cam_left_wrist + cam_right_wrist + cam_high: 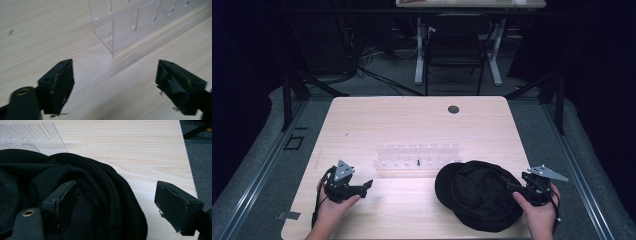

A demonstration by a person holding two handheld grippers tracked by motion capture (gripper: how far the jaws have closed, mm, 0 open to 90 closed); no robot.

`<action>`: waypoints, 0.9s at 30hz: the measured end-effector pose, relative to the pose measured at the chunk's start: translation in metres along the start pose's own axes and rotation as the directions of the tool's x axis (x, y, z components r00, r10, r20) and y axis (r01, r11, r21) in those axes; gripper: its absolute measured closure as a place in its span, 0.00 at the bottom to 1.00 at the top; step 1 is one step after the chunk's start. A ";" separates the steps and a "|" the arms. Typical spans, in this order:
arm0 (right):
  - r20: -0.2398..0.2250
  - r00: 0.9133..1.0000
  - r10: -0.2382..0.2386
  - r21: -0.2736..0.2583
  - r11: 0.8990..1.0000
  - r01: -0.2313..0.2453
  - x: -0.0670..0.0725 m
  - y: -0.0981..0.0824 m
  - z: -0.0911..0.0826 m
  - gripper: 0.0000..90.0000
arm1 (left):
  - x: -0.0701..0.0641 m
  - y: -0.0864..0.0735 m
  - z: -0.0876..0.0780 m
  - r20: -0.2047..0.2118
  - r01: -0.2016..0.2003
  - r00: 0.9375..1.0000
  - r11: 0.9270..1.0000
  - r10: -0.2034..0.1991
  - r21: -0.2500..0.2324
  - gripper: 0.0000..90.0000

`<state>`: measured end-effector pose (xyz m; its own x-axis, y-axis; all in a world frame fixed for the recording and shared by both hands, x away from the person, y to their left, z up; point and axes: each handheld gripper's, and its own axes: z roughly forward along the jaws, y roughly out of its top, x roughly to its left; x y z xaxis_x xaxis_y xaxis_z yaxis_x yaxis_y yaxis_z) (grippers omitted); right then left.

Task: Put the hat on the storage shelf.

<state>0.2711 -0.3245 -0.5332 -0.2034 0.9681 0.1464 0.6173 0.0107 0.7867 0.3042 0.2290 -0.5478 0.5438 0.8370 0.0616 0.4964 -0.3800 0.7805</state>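
Note:
A black cap (479, 195) lies crown down at the front right of the wooden table (412, 120), its brim to the left. My right gripper (518, 186) is open at the cap's right edge. In the right gripper view its left jaw sits over the cap's dark fabric (82, 182), its right jaw over bare wood, and the cap's rim lies between them (115, 202). A clear acrylic rack (417, 156) with slots lies at the table's middle. My left gripper (364, 186) is open at the front left, low over bare wood (115, 82), pointing at the rack's corner (112, 37).
A dark cable hole (453, 109) sits near the table's far edge. A strip of tape (288, 216) marks the front left corner. Beyond the table stand a black chair (455, 50) and a white-legged desk (469, 4). The table's right edge (187, 165) is close to the right gripper.

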 end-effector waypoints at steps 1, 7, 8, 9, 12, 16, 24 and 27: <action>-0.002 1.000 -0.003 0.009 1.000 0.003 0.000 0.000 0.000 0.19 | -0.001 0.000 0.000 -0.006 -0.001 1.000 1.000 0.001 -0.001 0.18; 0.005 1.000 -0.004 0.007 1.000 0.004 0.003 0.002 -0.001 0.17 | -0.001 -0.002 0.000 -0.014 0.009 1.000 1.000 -0.009 0.017 0.18; 0.006 1.000 -0.001 0.012 1.000 0.001 0.004 0.004 0.000 0.16 | 0.000 -0.001 0.001 -0.014 0.026 1.000 1.000 -0.026 0.013 0.18; 0.000 1.000 0.000 0.015 1.000 0.000 0.005 0.004 0.000 0.16 | 0.000 -0.001 0.002 -0.020 0.040 0.999 0.999 -0.040 0.012 0.18; 0.003 1.000 -0.025 0.014 1.000 0.025 0.009 0.005 -0.001 0.20 | -0.001 0.000 0.001 -0.035 0.038 0.999 0.999 -0.038 0.013 0.18; -0.001 1.000 -0.020 -0.004 1.000 0.020 0.009 0.007 -0.005 0.29 | 0.000 0.000 -0.005 0.004 0.022 1.000 1.000 -0.022 -0.015 0.21; 0.029 0.999 -0.031 0.021 0.999 0.030 0.010 0.009 -0.012 0.42 | 0.003 0.000 -0.009 -0.002 0.024 1.000 0.999 -0.024 -0.032 0.33; 0.037 0.998 -0.048 0.033 0.998 0.047 0.012 0.008 -0.012 0.43 | 0.004 0.001 -0.009 -0.009 0.031 0.999 0.999 -0.032 -0.031 0.33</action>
<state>0.2644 -0.3162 -0.5174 -0.2043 0.9751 0.0861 0.6319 0.0642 0.7724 0.3009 0.2359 -0.5415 0.5220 0.8519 0.0423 0.4919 -0.3411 0.8010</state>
